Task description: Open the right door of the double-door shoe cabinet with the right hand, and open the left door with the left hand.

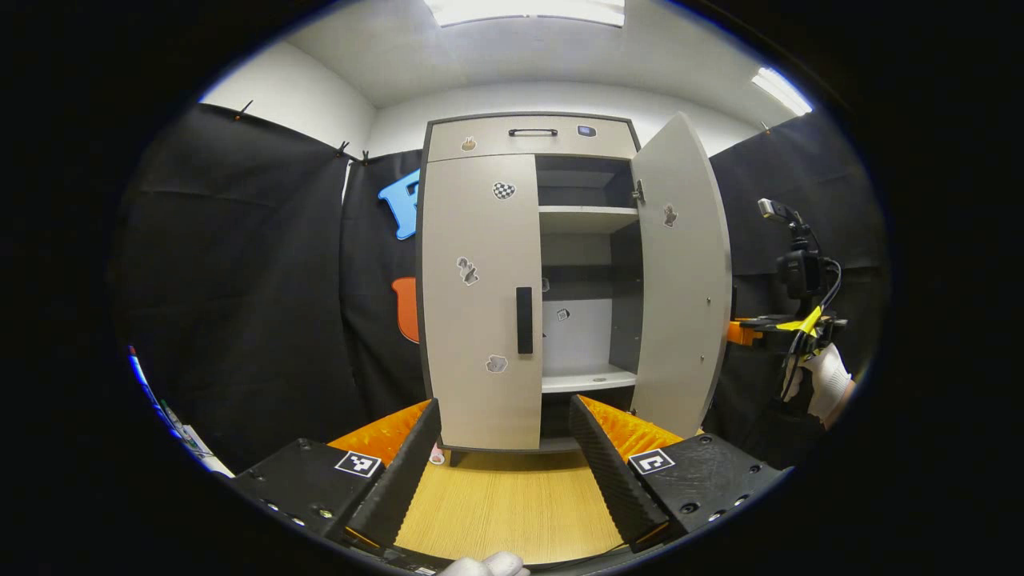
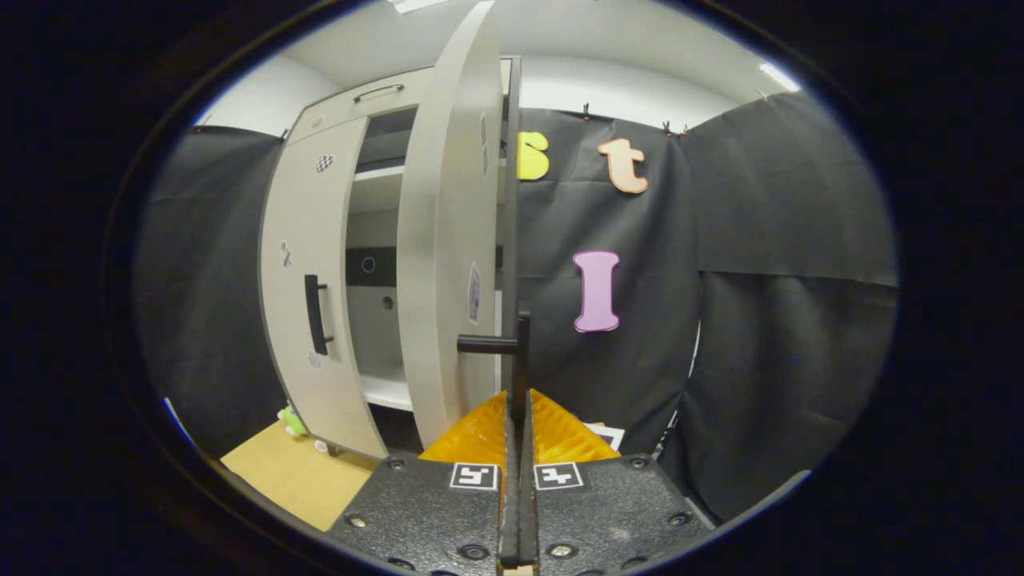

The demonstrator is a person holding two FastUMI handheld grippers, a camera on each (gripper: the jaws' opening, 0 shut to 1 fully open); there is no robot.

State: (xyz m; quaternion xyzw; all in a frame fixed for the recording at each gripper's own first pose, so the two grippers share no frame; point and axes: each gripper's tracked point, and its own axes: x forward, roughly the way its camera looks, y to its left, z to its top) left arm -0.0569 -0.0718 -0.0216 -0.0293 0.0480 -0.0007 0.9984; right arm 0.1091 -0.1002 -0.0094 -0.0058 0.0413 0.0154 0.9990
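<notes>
The grey shoe cabinet (image 1: 480,280) stands straight ahead in the left gripper view. Its left door (image 1: 480,240) is closed, with a black vertical handle (image 1: 524,320). Its right door (image 1: 680,272) is swung wide open, showing the shelves. My left gripper (image 1: 504,448) is open and hangs well in front of the left door, touching nothing. In the right gripper view the right door (image 2: 444,240) appears nearly edge-on. My right gripper (image 2: 518,404) is shut on its black handle (image 2: 523,352). The left door's handle (image 2: 314,314) is to the left.
A drawer (image 1: 532,136) with a black pull tops the cabinet. White shelves (image 1: 584,218) sit inside. The cabinet rests on a wooden surface (image 1: 504,504). A small green toy (image 2: 290,418) lies near its foot. A gloved hand (image 1: 824,380) holds the right gripper at the far right.
</notes>
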